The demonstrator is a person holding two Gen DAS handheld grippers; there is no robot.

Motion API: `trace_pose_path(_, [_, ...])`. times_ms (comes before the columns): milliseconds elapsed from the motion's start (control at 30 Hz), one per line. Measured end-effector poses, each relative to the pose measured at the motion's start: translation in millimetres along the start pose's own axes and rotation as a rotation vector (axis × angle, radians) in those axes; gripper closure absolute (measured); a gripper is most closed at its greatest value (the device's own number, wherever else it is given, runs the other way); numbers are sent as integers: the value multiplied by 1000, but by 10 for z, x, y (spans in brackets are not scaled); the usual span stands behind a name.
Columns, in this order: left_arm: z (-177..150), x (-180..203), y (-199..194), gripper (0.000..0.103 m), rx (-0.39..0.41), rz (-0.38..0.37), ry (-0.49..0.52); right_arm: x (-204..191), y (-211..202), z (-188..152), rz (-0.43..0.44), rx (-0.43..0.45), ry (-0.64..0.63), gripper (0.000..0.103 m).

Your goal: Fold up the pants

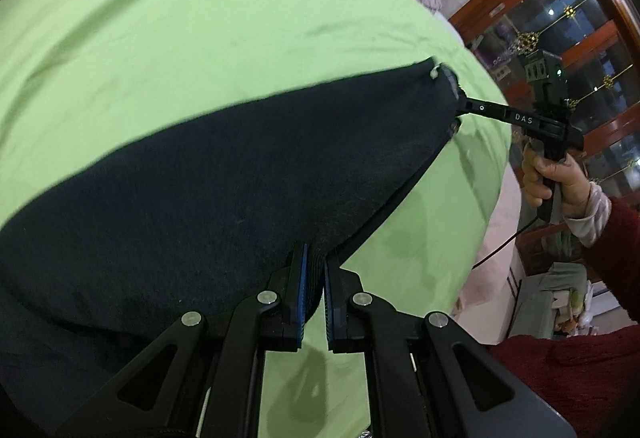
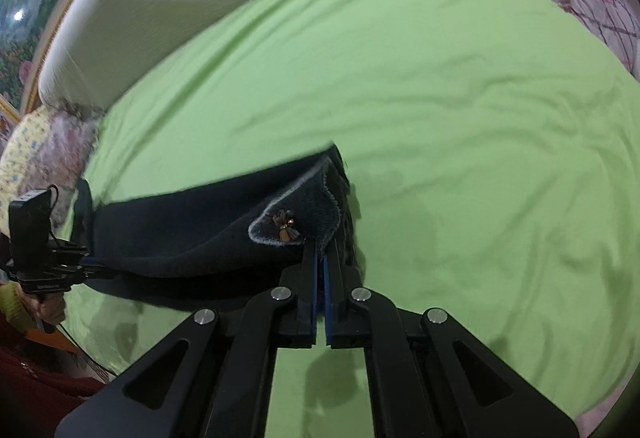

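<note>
Both grippers, left (image 1: 315,258) and right (image 2: 320,258), clamp fabric.

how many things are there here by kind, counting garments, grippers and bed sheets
Garments: 1, the dark pants
Grippers: 2, the left gripper and the right gripper, each shut on an end of the pants
Bed sheets: 1, the green sheet
Total: 4
</note>
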State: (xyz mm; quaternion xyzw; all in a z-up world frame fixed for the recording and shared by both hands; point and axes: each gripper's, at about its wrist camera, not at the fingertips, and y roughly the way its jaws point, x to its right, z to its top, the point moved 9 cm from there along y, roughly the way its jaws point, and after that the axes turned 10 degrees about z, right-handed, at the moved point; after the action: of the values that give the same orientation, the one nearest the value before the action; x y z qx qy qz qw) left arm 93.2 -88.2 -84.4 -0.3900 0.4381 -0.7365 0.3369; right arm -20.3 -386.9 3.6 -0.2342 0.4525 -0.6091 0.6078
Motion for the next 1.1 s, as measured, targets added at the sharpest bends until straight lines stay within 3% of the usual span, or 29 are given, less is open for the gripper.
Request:
trace_pose_path(133, [-49,6,108,91,-27,16,-23,107,74,-83,-47,-23,50,98])
trace_pose_path(167, [-49,13,128,83,-38,25,-29,111,65,-86,-65,-24,54,95])
trace_pose_path(200, [-62,25,153,76,-56,27,-42,125,40,-90,-93,-26,62,84])
trace_pose_path(233, [-85,36,165,74,-67,15,-58,141,2,-91,-115,-18,69,69])
trace_pose_path(300, [-200,-30,137,68,-64,22,-88,168,-110,-86,-146,19,93,57])
trace_pose_path(433, [-238,-133,-13,63,-27,36,-170,13,-374,-14,-133,128,116,57])
trace_pose_path(567, [-277,-381,-247,56,18,78,-288,-385,-364,69,-73,168,58,57])
trace_pose_path(633, [-291,-572,-374,50,34,96,-381,-658,-240,98,1,165,27,57])
trace_pose_path(767, [-339,-967,-615,46,53,106,-565,-1223,162,16,145,74,-47,57])
trace_pose_path(833, [-349,-1192,-719,46,41,148,-636,-1492,416,-39,207,17,-89,57])
trace_pose_path(1100, [-224,-1970,-1003,41,-10,273,-841,-2413,1122,-318,352,-164,-261,57])
